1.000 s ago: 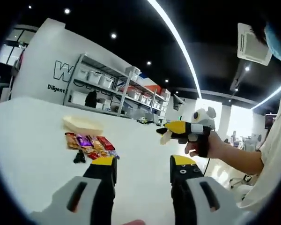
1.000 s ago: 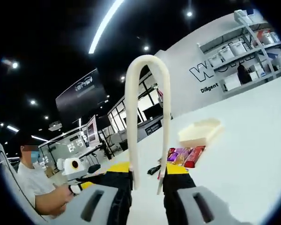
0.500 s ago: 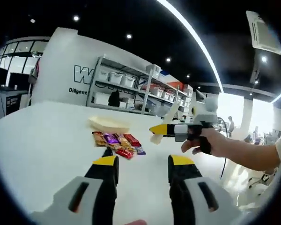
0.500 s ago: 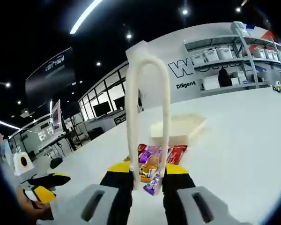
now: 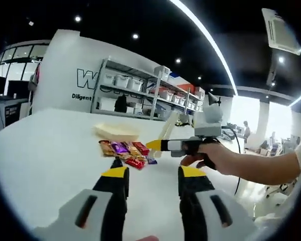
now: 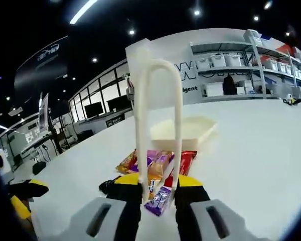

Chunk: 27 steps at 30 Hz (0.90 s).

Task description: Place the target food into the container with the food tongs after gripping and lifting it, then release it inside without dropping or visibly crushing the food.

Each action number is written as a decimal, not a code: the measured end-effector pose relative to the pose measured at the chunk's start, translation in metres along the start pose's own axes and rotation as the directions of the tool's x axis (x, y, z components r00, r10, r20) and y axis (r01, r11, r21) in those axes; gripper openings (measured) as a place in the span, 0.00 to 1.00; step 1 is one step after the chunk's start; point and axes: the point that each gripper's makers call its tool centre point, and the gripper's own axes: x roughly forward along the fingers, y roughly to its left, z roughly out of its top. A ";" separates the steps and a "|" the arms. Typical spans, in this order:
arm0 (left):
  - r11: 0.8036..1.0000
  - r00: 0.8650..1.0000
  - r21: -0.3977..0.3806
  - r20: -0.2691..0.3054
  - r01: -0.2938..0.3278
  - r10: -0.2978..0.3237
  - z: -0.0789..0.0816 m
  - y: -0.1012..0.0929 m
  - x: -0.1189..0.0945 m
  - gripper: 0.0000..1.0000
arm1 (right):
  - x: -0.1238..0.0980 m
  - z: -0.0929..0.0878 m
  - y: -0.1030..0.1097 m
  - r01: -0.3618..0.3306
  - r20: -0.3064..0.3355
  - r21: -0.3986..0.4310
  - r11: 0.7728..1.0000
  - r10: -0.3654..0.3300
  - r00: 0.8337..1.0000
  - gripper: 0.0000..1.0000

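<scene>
A pile of wrapped snack bars [image 5: 125, 152] [image 6: 155, 163] lies on the white table [image 5: 45, 150], just in front of a shallow cream container [image 5: 116, 131] [image 6: 183, 129]. My right gripper [image 6: 158, 183] is shut on cream food tongs [image 6: 158, 65], whose two arms rise from between its jaws; the container shows between them. In the left gripper view a hand holds the right gripper [image 5: 158, 145] just right of the pile, close above the table. My left gripper [image 5: 153, 175] stands open with nothing between its fingers, short of the bars.
A small dark object [image 6: 106, 186] lies by the near end of the pile. My left gripper [image 6: 20, 193] shows at the left edge of the right gripper view. Shelving with white bins [image 5: 135, 93] stands beyond the table's far edge.
The right gripper with the tongs has dropped and moved in toward the snack bars. The left gripper has stayed open; its view has turned slightly toward the pile.
</scene>
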 end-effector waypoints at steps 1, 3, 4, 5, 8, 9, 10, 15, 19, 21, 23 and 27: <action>1.000 1.000 -0.003 0.001 0.003 -0.003 0.000 -0.001 0.000 0.36 | 0.002 0.001 0.000 0.019 -0.001 -0.017 1.000 -0.019 1.000 0.19; 1.000 1.000 0.004 -0.002 0.003 -0.003 -0.001 -0.001 -0.001 0.36 | 0.003 0.001 -0.003 0.052 0.000 -0.088 0.995 -0.052 0.999 0.20; 1.000 1.000 0.007 -0.004 0.003 -0.003 -0.001 -0.001 -0.002 0.36 | 0.004 -0.001 -0.001 0.054 -0.008 -0.096 0.994 -0.055 0.998 0.20; 1.000 1.000 0.011 -0.006 0.002 -0.001 -0.001 -0.001 -0.002 0.36 | 0.006 -0.004 0.000 0.053 -0.019 -0.093 0.994 -0.055 0.998 0.20; 1.000 1.000 0.011 -0.004 0.001 -0.001 0.002 -0.001 -0.004 0.35 | 0.004 -0.007 -0.003 0.064 -0.022 -0.119 0.991 -0.067 0.997 0.20; 1.000 1.000 0.008 -0.002 0.004 -0.004 0.003 -0.001 -0.005 0.35 | 0.004 -0.007 -0.004 0.063 -0.023 -0.113 0.992 -0.066 0.998 0.20; 1.000 1.000 0.003 0.000 0.009 -0.009 0.004 -0.003 -0.005 0.35 | 0.003 -0.007 -0.005 0.062 -0.028 -0.106 0.992 -0.065 0.997 0.20; 1.000 1.000 -0.003 0.010 0.026 -0.026 0.007 -0.009 -0.005 0.34 | -0.009 -0.006 -0.017 0.066 -0.032 -0.134 0.989 -0.071 0.997 0.20; 0.999 0.999 -0.026 0.019 0.042 -0.042 0.008 -0.014 -0.002 0.34 | -0.012 -0.003 -0.019 0.022 -0.034 -0.109 0.994 -0.026 0.999 0.20; 0.998 0.999 -0.030 0.019 0.048 -0.048 0.008 -0.016 -0.001 0.34 | -0.013 0.000 -0.016 -0.004 -0.025 -0.113 0.994 0.001 1.000 0.20; 0.996 0.997 -0.058 0.027 0.069 -0.067 0.009 -0.020 -0.002 0.34 | -0.013 0.005 -0.014 -0.040 -0.016 -0.065 0.997 0.039 0.999 0.20; 0.996 0.998 -0.062 0.028 0.063 -0.061 0.009 -0.018 -0.004 0.33 | -0.009 0.009 -0.016 -0.072 -0.021 -0.054 0.996 0.071 0.997 0.19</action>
